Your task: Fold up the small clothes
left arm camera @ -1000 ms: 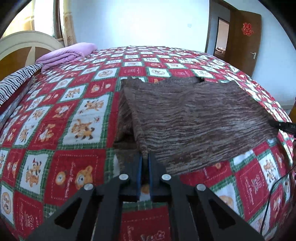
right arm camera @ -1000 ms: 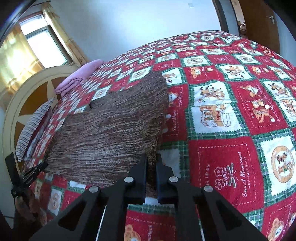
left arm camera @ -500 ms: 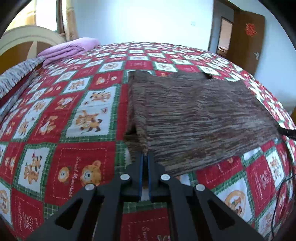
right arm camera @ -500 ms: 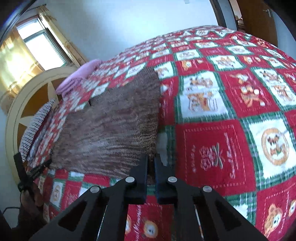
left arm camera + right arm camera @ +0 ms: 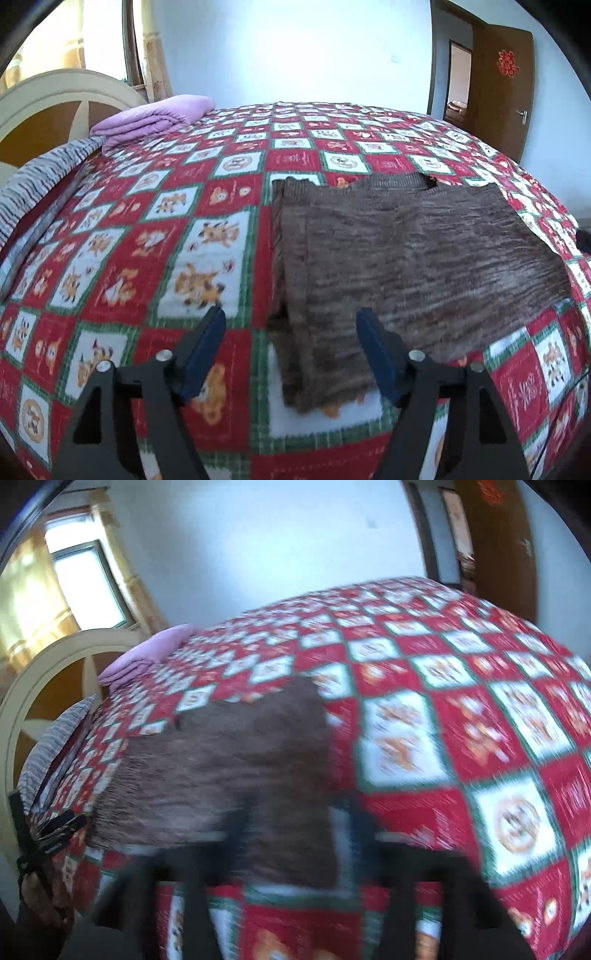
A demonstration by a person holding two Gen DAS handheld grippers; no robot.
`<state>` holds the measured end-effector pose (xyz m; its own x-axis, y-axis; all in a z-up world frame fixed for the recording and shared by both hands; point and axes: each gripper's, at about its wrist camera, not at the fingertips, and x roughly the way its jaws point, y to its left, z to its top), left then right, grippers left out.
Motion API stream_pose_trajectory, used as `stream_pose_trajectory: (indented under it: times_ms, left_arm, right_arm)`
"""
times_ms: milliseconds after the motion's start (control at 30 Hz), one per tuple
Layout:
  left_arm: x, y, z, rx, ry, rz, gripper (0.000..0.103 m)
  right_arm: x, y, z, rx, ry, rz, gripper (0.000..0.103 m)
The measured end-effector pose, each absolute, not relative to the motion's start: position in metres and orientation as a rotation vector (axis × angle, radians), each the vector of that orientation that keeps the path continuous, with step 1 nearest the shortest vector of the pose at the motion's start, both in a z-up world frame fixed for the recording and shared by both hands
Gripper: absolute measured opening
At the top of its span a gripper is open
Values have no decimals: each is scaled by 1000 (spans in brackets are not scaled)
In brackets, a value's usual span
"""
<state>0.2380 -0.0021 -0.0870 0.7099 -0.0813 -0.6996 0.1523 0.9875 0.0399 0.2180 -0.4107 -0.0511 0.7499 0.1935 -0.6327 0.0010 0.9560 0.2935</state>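
A brown knitted garment (image 5: 406, 258) lies flat on the red, white and green patchwork quilt (image 5: 207, 236), its left side folded inward. My left gripper (image 5: 291, 332) is open, its blue-padded fingers standing apart on either side of the garment's near left corner, holding nothing. In the right wrist view the garment (image 5: 229, 775) lies left of centre. My right gripper (image 5: 303, 834) is heavily blurred; its fingers seem spread apart over the garment's near right corner.
A folded purple blanket (image 5: 147, 118) lies at the far left by the cream and wood headboard (image 5: 48, 107). A striped cloth (image 5: 33, 184) hangs at the left edge. An open brown door (image 5: 502, 88) is at the far right.
Both grippers were shut on the garment's near corners. The left one has opened and let go, and the garment lies flat. The right view has blurred with motion and its fingers seem parted.
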Motion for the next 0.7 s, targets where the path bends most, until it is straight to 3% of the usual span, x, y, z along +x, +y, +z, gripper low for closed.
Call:
stream_pose_trajectory:
  times_ms: [267,333,400,567,700]
  left_arm:
    - [259,-15,-115,161,870,-73,81]
    - [256,-6,-117,119,890,-83,86]
    - [253,0,-119,107,905,-71,96]
    - [244,11,-124,48,921,-78,99]
    - [243,8,-125,59,911,-62,100]
  right_arm:
    - [286,-323,-103,188,957,227,72]
    - [269,-312,-113,114,943,214,72]
    - [247,-303,-122,41,961,222,73]
    - [215,-298,-117,-39,976,251,73]
    - [230,-293,-92,60,919,277,72]
